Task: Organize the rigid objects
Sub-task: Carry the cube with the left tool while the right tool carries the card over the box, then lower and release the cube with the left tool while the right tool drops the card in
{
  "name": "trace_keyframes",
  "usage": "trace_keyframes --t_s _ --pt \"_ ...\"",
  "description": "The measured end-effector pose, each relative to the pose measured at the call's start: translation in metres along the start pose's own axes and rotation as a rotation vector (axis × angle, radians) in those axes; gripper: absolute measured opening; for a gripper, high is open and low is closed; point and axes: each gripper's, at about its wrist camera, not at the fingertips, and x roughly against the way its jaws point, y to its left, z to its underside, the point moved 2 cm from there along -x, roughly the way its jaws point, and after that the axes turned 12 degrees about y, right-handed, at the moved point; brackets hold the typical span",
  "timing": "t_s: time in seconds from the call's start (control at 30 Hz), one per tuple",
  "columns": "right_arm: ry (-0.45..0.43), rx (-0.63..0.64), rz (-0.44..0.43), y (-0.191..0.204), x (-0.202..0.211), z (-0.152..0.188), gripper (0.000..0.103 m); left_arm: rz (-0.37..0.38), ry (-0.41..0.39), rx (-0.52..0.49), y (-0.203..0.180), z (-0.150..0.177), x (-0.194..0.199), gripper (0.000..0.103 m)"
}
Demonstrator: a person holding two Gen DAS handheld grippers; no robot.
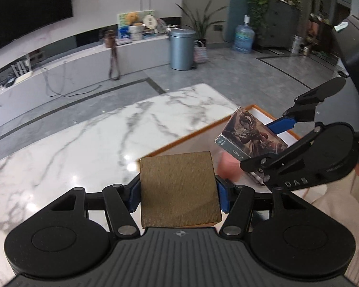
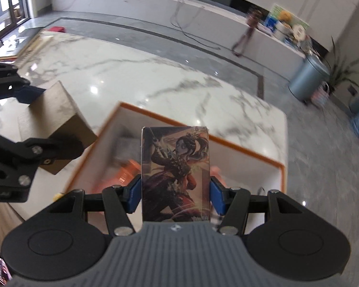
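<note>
Above the tray (image 2: 281, 167), right claw (image 2: 176, 191) grips card box (image 2: 176, 167) lengthwise forward; left claw (image 1: 178, 191) grips block (image 1: 178, 189)

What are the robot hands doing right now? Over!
Left gripper shut on brown block. Right gripper shut on picture card box, above orange-rimmed tray. Tray already holds blurry items; nothing blocking.

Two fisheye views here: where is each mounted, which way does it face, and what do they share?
Left wrist: on the left gripper, looking along its fingers over the brown block it clamps, toward the marble table; the right gripper shows at right.
Right wrist: on the right gripper, over the illustrated box it clamps, above the orange-rimmed tray; the left gripper shows at left.
Shared: table, tray, both held objects.
</note>
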Motion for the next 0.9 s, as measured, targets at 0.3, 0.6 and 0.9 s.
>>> trace_keyframes --t_s 0.3,0.6,0.9 --pt "0.127 -0.097 -0.037 -0.041 -0.047 0.033 0.058 0.066 0.06 -0.043 -0.029 -0.002 -0.041 0.069" --pt "0.264 -0.193 -0.113 -0.045 -0.1 0.059 0.058 0.086 0.105 -0.06 -0.036 0.004 -0.063 0.069" --pt "0.312 -0.255 -0.148 -0.047 -0.127 0.065 0.058 0.111 0.133 -0.067 -0.045 0.006 -0.075 0.069"
